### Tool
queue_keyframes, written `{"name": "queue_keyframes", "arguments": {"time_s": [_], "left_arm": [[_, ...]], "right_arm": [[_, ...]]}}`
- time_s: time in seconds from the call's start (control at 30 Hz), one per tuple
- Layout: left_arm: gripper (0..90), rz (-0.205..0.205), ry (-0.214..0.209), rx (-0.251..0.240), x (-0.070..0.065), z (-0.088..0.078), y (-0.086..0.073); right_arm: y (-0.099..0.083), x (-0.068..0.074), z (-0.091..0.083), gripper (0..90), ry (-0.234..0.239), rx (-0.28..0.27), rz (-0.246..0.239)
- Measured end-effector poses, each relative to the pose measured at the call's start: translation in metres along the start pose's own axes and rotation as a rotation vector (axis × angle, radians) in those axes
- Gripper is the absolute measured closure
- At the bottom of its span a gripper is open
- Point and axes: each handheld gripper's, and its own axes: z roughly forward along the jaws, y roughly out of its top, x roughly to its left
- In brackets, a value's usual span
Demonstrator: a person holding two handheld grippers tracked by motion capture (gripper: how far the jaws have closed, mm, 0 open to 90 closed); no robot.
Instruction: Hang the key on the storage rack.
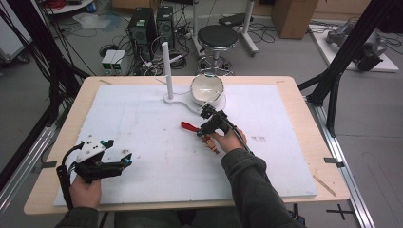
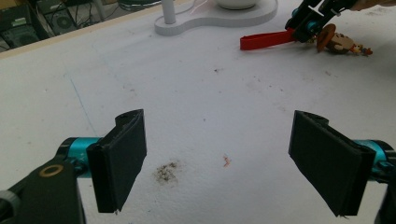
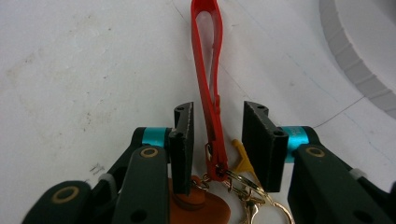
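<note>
I am seeing the left hand-held gripper (image 1: 127, 161) resting at about seven o'clock on the table (image 1: 285, 90), its jaws standing wide apart over bare white surface; toward the centre, the red strap (image 3: 205, 70) of the keychain (image 1: 190, 126) is lying flat, stretching toward nine o'clock; the right hand-held gripper (image 3: 217, 140) is straddling the strap's near end, jaws narrowed but not yet pressing it; the white stand (image 1: 167, 61) and bowl (image 1: 207, 88) are sitting at twelve o'clock.
</note>
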Motion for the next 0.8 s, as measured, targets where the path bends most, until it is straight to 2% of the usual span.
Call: {"name": "queue_keyframes", "arguments": {"time_s": [0.43,0.8], "left_arm": [[19.6,-0.003,-0.001,0.001,-0.0002,0.0001,0.0000],[19.6,-0.003,-0.001,-0.002,-0.0008,0.0002,0.0002]], "right_arm": [[0.0007,0.0015,0.0040,74.9,-0.004,0.019,-0.020],[0.0010,0.0013,0.0050,78.8,-0.003,0.037,-0.023]]}}
